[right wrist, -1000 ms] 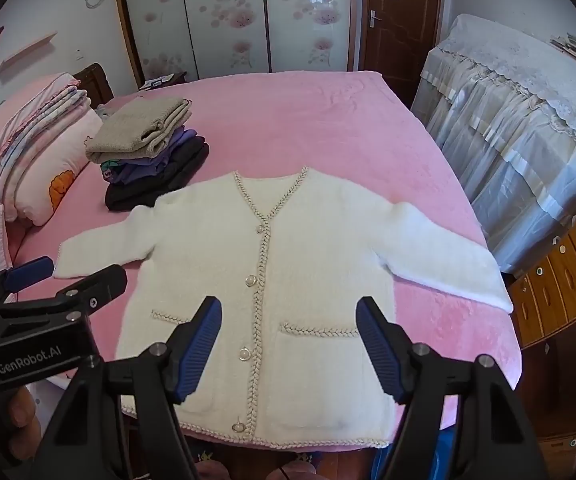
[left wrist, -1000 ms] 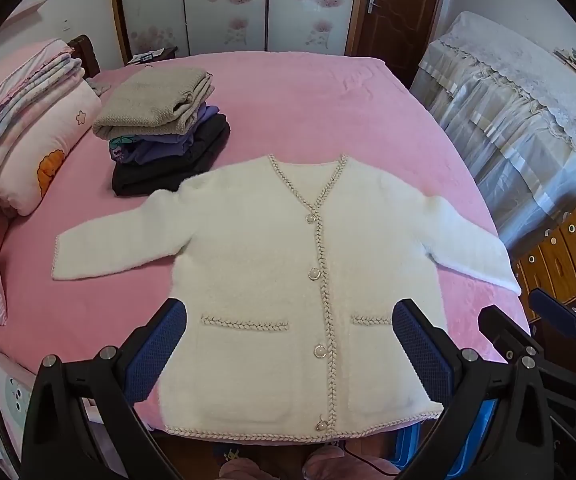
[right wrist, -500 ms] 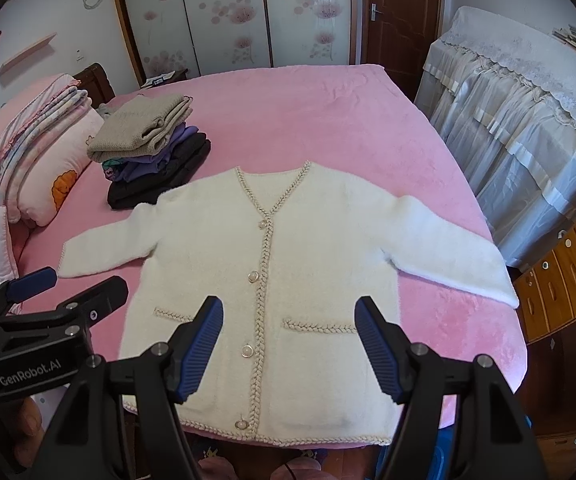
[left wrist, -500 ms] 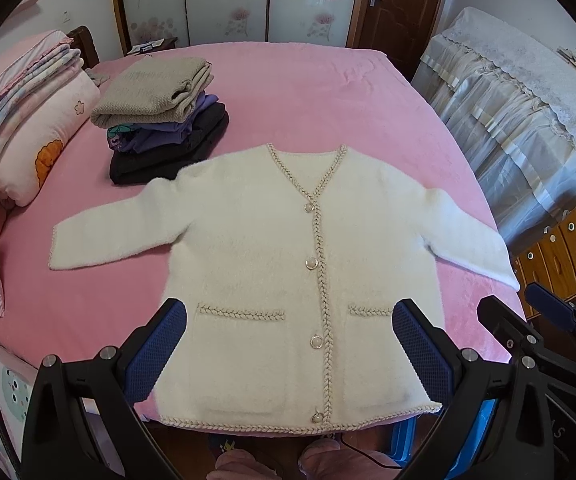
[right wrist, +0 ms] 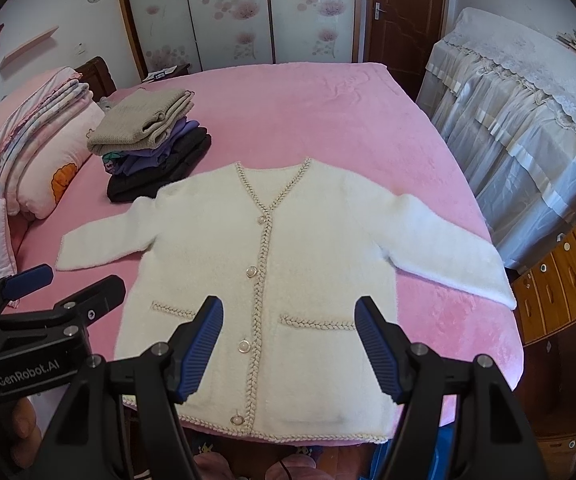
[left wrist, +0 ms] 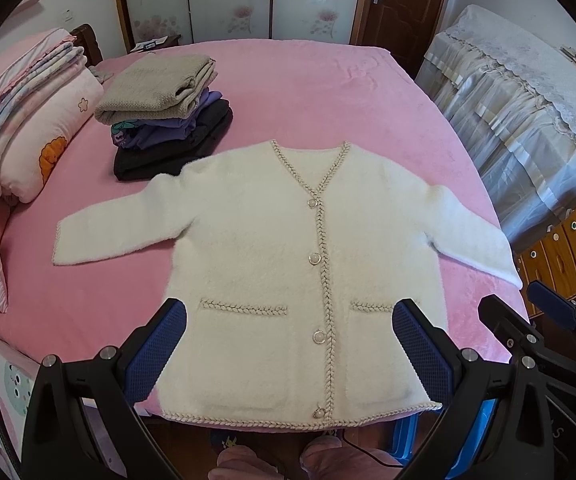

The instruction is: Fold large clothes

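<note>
Lying flat and buttoned at the centre of both frames, the cream cardigan (left wrist: pixel 288 264) spreads both sleeves across the pink bed (left wrist: pixel 307 92). Both the left tongs (left wrist: pixel 288 344) and right tongs (right wrist: pixel 288 344) hang released above its hem, grasping nothing. Folded clothes (left wrist: pixel 168 120) are stacked at upper left.

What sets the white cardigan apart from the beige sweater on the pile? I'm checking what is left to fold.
The white cardigan lies spread flat and buttoned, sleeves out to both sides; the beige sweater is already folded into a compact bundle. The cardigan rests directly on the pink bed; the sweater tops a stack of folded clothes. The cardigan has braided trim and buttons; the sweater shows none. Both are knitwear.
</note>
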Demonstrator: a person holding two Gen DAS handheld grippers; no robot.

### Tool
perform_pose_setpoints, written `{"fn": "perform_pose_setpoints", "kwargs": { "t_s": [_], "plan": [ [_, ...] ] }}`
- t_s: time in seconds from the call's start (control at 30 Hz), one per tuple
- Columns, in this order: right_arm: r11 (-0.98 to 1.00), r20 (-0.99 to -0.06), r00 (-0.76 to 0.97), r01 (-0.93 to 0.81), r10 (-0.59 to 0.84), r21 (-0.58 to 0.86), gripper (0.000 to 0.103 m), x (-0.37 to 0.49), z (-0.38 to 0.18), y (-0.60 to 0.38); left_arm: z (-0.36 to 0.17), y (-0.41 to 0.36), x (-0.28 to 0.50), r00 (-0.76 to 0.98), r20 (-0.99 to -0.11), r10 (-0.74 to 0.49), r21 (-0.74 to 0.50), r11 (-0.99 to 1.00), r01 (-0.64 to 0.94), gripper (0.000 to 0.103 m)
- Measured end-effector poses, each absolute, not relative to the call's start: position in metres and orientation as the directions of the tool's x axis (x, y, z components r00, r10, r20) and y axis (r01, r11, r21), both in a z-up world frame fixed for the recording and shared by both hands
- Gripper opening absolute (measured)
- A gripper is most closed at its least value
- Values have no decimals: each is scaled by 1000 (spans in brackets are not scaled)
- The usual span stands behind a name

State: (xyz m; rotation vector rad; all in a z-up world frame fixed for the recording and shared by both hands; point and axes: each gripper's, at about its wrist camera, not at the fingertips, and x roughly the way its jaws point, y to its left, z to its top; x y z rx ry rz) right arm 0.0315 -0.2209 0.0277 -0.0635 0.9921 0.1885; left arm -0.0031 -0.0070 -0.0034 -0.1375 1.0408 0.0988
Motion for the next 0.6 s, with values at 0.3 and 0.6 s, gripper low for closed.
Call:
{"fn": "perform_pose_setpoints", "kwargs": {
  "t_s": [0.3, 0.6],
  "plan": [
    [979, -833, 537, -200, 132, 26, 69, 28, 30, -220, -2, -9, -7, 498, -867, 24, -61, 986, -154, 102],
    [978, -830, 541, -207, 134, 23, 69, 26, 31, -219, -1, -9, -10, 499, -866, 29, -61, 985, -162, 102]
  ]
}}
